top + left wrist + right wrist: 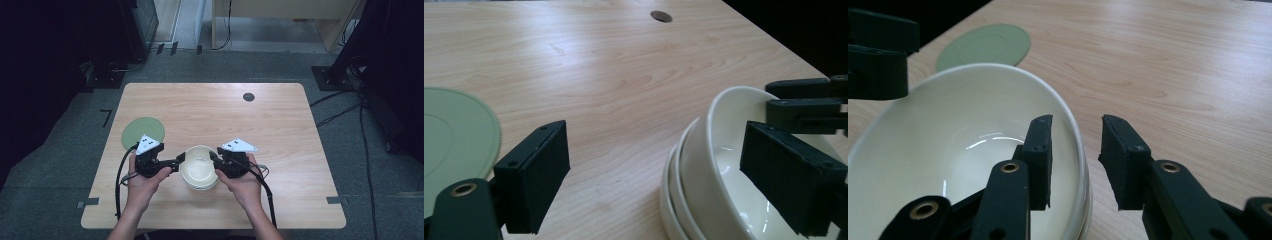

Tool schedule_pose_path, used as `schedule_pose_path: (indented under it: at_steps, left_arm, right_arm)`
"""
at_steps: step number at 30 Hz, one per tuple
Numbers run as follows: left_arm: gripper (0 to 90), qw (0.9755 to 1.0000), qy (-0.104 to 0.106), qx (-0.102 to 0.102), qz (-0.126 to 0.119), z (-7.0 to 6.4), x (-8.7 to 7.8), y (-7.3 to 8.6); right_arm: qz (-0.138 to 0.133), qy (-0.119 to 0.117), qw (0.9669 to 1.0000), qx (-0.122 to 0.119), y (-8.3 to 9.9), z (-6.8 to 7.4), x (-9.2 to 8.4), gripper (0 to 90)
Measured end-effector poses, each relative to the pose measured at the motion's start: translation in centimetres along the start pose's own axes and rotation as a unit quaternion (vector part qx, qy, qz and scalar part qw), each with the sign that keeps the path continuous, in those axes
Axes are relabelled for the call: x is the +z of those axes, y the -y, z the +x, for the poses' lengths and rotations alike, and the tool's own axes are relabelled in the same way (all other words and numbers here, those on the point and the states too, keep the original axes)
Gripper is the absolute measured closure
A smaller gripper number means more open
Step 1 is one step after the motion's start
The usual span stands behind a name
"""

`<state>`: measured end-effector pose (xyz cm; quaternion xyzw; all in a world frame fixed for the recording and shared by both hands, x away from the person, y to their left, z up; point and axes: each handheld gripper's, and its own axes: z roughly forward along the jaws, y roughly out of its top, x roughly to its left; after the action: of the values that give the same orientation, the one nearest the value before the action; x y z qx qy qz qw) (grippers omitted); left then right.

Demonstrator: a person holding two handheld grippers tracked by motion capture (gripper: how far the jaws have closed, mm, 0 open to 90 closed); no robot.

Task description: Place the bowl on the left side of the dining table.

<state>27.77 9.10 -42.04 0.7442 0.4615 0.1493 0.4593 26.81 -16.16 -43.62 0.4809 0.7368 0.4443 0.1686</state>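
A stack of cream bowls stands near the table's front edge, between my two grippers. My left gripper comes at the stack from the left. In the left gripper view its jaws stand wide apart, one inside the top bowl and one over bare wood. My right gripper comes from the right. In the right gripper view it straddles the near rim of the top bowl, one jaw inside and one outside. A gap shows beside the outer pad, so the gripper is open.
A flat green plate lies on the wooden table, just behind the left gripper. A small dark round hole sits near the table's far edge. Cables trail from both grippers toward the front edge.
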Motion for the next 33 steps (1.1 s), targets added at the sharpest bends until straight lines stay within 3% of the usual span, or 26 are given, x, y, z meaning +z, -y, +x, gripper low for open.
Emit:
schedule_pose_path:
  at_steps: [3, 6, 9, 12, 15, 16, 17, 18, 20, 23, 24, 25, 26, 29, 33]
  left_arm:
    - [13.5, 0.9999, 0.011, 0.002, 0.004, -0.3, 0.2, 0.1]
    - [16.5, 0.9999, 0.011, 0.005, 0.008, -0.4, 0.5, 0.2]
    - [24.6, 0.9998, 0.013, 0.009, 0.012, -0.5, 0.7, 0.4]
    - [27.1, 0.9995, 0.015, 0.016, 0.022, -0.7, 1.0, 0.5]
    - [31.3, 0.9993, 0.013, 0.024, 0.025, -1.0, 1.2, 0.6]
    - [32.6, 0.9993, 0.01, 0.026, 0.026, -1.2, 1.3, 0.6]
    - [33.6, 0.9992, 0.009, 0.028, 0.027, -1.2, 1.3, 0.6]
    - [36.1, 0.9991, 0.009, 0.03, 0.028, -1.3, 1.4, 0.6]
    - [39.3, 0.9986, 0.005, 0.04, 0.033, -1.6, 1.6, 0.7]
    - [43.1, 0.9984, 0.006, 0.044, 0.035, -1.6, 1.7, 0.8]
    - [44.1, 0.9984, 0.005, 0.044, 0.035, -1.6, 1.8, 0.9]
    - [46.5, 0.9983, 0.004, 0.046, 0.035, -1.7, 1.9, 1.0]
    - [51.1, 0.998, 0.001, 0.051, 0.036, -1.7, 2.0, 1.0]
    - [59.3, 0.9972, -0.001, 0.063, 0.041, -1.8, 2.3, 1.2]
    - [80.1, 0.9961, -0.016, 0.081, 0.032, -2.1, 2.5, 1.6]
  right_arm:
    - [0.012, 0.003, 0.9999, -0.011, 0.2, 0.2, 0.4, 65.9]
    - [0.012, 0.007, 0.9997, -0.02, 0.4, 0.5, 0.7, 74.6]
    - [0.002, 0.026, 0.9992, -0.031, 0.6, 0.7, 0.8, 80.9]
    - [-0.004, 0.038, 0.9974, -0.061, 0.7, 1.0, 0.7, 82.8]
    - [-0.011, 0.036, 0.9962, -0.079, 1.0, 1.0, 0.5, 85.6]
    - [-0.023, 0.036, 0.996, -0.078, 1.0, 1.1, 0.4, 87.1]
    - [-0.037, 0.02, 0.9971, -0.064, 0.9, 0.9, 0.0, 87.5]
    - [-0.045, 0.02, 0.9961, -0.073, 0.7, 1.0, -0.1, 88.2]
    - [-0.052, 0.031, 0.9931, -0.101, 0.6, 1.4, -0.2, 88.7]
    - [-0.074, 0.025, 0.9903, -0.115, 0.5, 1.4, -0.5, 89.2]
    - [-0.082, 0.029, 0.9873, -0.133, 0.6, 1.6, -0.6, 89.4]
    - [-0.099, 0.033, 0.9822, -0.156, 0.7, 1.9, -0.7, 89.4]
    - [-0.119, 0.042, 0.9735, -0.191, 0.9, 2.2, -0.9, 89.3]
    - [-0.122, 0.041, 0.9737, -0.188, 0.9, 2.2, -0.9, 89.0]
    - [-0.098, 0.027, 0.9835, -0.15, 0.5, 1.7, -1.2, 88.6]
